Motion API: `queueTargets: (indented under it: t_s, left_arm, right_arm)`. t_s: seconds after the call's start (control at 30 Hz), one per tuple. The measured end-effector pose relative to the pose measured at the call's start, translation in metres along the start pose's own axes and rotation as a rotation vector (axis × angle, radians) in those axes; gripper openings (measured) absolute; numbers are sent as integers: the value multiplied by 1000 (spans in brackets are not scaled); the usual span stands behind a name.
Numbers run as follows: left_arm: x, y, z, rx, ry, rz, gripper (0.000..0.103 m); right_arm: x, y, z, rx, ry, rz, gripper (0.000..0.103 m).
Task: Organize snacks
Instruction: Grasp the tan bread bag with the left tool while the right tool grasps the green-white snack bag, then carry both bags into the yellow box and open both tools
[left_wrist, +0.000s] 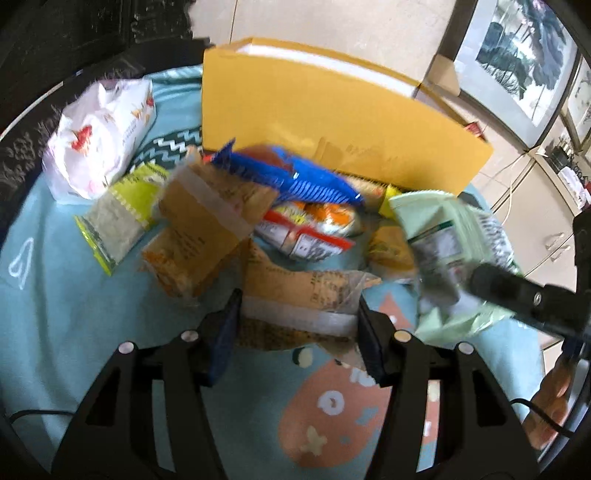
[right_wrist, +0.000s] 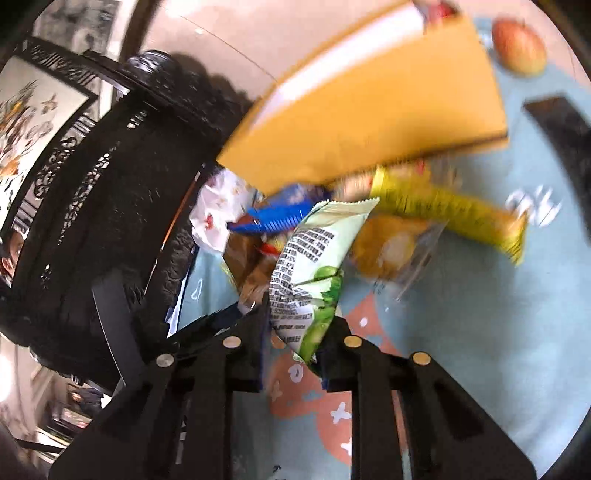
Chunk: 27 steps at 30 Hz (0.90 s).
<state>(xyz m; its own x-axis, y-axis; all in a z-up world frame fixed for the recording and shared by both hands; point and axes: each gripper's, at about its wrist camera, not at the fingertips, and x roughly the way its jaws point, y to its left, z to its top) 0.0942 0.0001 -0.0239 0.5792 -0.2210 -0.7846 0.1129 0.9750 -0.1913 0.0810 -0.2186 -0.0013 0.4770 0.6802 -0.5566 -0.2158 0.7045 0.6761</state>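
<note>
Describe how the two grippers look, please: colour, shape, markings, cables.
Both the left gripper and right gripper are matte black plastic with slotted, strut-like linkages and round silver pivot pins. The left fingers carry blue pads. A thin black cable runs beside the right gripper's body.

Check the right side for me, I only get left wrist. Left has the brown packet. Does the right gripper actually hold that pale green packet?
Observer: Yes. The right gripper is shut on the pale green packet, with its lower end pinched between both jaws.
Operator: Anything behind the yellow box?
Observer: An apple sits on the tablecloth beyond the yellow box.
Operator: Other clutter there?
Observer: A dark flat object lies right of the box. It is too blurred to identify.
</note>
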Motion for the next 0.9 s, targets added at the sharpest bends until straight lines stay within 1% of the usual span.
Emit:
queueTargets:
  t_s: [0.1, 0.13, 0.17, 0.23, 0.37, 0.5, 0.6, 0.73, 0.8, 0.9]
  left_arm:
    - [-18, -7, 6, 21, -36, 22, 58]
    - [-22, -8, 7, 26, -46, 30, 58]
    - [-27, -11, 9, 33, -55, 38, 58]
    - [-35, -16, 16, 43, -69, 55, 58]
    - [-44, -27, 34, 56, -90, 78, 58]
    - [-53, -45, 69, 75, -144, 92, 58]
    - [-61, -57, 101, 76, -199, 69, 58]
    - [-52, -73, 138, 98, -242, 82, 58]
    - [-39, -77, 153, 91, -244, 81, 58]
    - [-9, -79, 177, 73, -219, 86, 58]
  right_arm:
    - [-13, 12, 2, -91, -56, -89, 20]
    - [-18, 20, 2, -141, -82, -136, 20]
    - [-22, 26, 2, -177, -99, -165, 20]
    - [-29, 32, 5, -226, -116, -193, 20]
    - [-41, 37, 20, -266, -155, -228, 20]
    - [-51, 44, 39, -311, -206, -258, 20]
    - [-54, 49, 57, -344, -253, -290, 20]
    - [-47, 51, 82, -425, -321, -386, 20]
    - [-40, 50, 93, -456, -346, -425, 20]
    - [-19, 39, 116, -469, -347, -472, 20]
